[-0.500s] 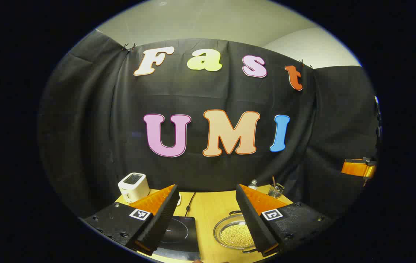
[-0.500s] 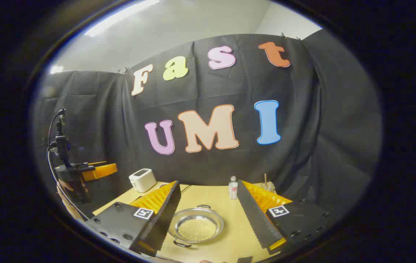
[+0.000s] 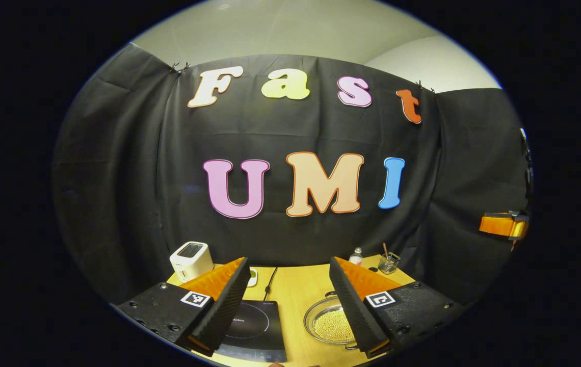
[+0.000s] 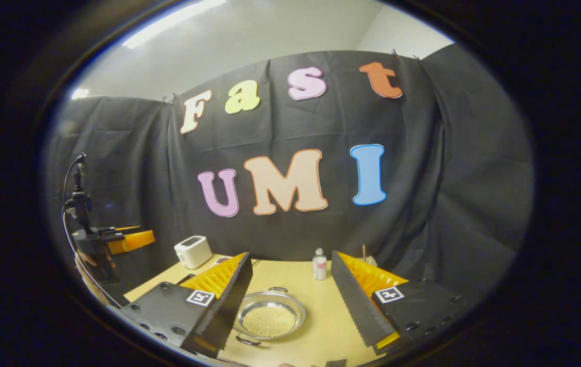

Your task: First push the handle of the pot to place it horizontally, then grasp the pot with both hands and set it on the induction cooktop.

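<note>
toaster, bottle behind pot

Table: induction cooktop at left, pot just beside it at right. Toaster behind the cooktop at the far left; bottle and cup behind the pot.

L gripper open above table. Induction cooktop near left, pot w/ beads right. Toaster far left.
</note>
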Available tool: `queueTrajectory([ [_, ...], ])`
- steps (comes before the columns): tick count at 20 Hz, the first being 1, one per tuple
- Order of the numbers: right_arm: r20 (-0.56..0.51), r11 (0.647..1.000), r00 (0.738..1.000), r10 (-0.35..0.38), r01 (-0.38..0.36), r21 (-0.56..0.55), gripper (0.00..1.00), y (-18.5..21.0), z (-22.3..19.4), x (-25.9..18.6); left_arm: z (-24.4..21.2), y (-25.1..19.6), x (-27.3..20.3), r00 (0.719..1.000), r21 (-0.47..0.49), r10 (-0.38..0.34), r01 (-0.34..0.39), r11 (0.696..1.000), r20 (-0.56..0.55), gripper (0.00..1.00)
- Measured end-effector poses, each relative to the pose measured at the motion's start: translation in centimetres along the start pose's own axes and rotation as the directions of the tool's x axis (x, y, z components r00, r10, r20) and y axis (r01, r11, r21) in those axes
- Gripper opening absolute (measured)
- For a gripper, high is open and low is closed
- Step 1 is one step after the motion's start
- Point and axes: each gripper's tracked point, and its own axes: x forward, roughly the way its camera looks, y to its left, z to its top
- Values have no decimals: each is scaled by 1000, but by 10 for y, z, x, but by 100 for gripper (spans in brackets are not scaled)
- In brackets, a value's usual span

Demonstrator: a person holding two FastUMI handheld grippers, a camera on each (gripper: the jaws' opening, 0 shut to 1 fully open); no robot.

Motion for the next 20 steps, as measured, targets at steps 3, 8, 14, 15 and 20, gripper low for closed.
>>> queueTrajectory([
  [3,0,1000,1000,24,-24,6,92,5,-2,0,-4,6,-2,1000,-7,4,-4,1000,1,95],
  [8,-22,998,998,58,-58,5,92,12,-19,7,-10,16,-8,1000,-17,8,-8,1000,0,95],
  [14,-65,988,986,156,-155,23,92,44,-51,21,-15,23,-19,1000,-8,23,-23,1000,10,91],
  [15,-75,985,982,173,-172,23,92,51,-57,22,-16,23,-22,1000,-7,19,-19,1000,10,91],
  [20,-116,969,962,246,-247,5,90,79,-95,23,-26,25,-39,1000,-7,1,0,1000,22,95],
])
